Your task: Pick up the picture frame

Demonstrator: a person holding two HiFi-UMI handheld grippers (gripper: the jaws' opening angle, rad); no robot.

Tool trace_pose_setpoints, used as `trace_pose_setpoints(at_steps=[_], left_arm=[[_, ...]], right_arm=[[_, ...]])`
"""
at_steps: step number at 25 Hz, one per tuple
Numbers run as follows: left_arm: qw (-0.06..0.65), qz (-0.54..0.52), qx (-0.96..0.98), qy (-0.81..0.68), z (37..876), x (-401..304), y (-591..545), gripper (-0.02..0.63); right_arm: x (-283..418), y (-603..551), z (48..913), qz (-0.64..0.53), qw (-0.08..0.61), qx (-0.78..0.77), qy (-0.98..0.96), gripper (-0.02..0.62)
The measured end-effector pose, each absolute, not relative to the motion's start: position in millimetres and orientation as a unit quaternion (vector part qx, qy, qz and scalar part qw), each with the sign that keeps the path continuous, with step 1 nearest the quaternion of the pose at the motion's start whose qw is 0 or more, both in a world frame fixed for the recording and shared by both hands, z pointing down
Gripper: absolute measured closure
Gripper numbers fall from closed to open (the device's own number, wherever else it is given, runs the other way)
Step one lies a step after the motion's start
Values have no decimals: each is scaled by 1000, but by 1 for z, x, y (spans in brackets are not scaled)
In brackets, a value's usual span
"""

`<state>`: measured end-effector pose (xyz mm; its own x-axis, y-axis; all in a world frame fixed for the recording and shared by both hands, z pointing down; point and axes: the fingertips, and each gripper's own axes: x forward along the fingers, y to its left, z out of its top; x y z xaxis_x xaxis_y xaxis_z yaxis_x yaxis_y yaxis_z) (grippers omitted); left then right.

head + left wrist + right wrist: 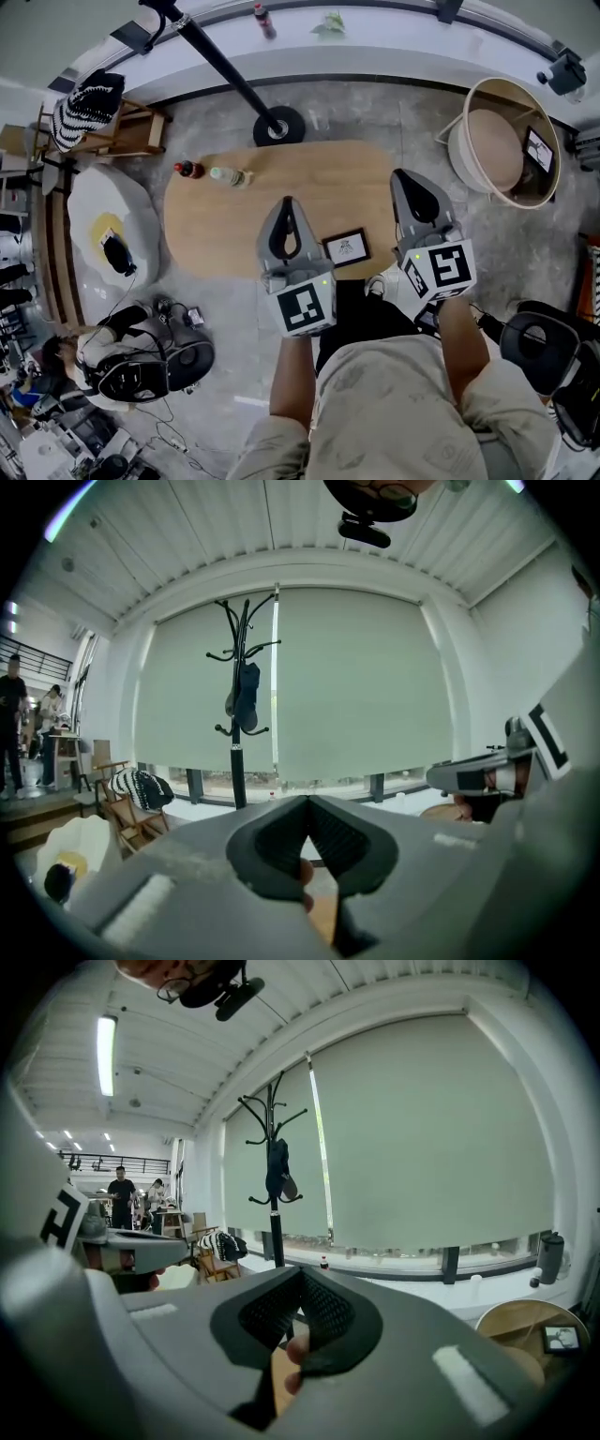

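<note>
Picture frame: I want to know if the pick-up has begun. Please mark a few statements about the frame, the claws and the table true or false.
1. The frame sits on the table, between the two claws in the head view. True.
2. The left claw grips the frame. False: it is shut with nothing in it, and the frame sits free beside it.
3. The right claw is shut and empty. True.
4. The bottles are at the table's right end in the head view. False: they are at its left end, far from the frame.
</note>
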<state>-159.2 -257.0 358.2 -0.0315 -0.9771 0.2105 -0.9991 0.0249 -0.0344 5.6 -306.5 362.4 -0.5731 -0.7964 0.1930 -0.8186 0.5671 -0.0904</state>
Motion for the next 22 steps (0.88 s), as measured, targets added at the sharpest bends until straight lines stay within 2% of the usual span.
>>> trace_pose_setpoints(at_steps=[16,22], left_arm=[[182,163,700,-671,510,-157,-250,603],[247,173,684,-664,565,-157,-239,604]], right_arm=[[-25,-302,498,184,147,420,-876,592],[-29,-282,557,216,190,404,-868,592]])
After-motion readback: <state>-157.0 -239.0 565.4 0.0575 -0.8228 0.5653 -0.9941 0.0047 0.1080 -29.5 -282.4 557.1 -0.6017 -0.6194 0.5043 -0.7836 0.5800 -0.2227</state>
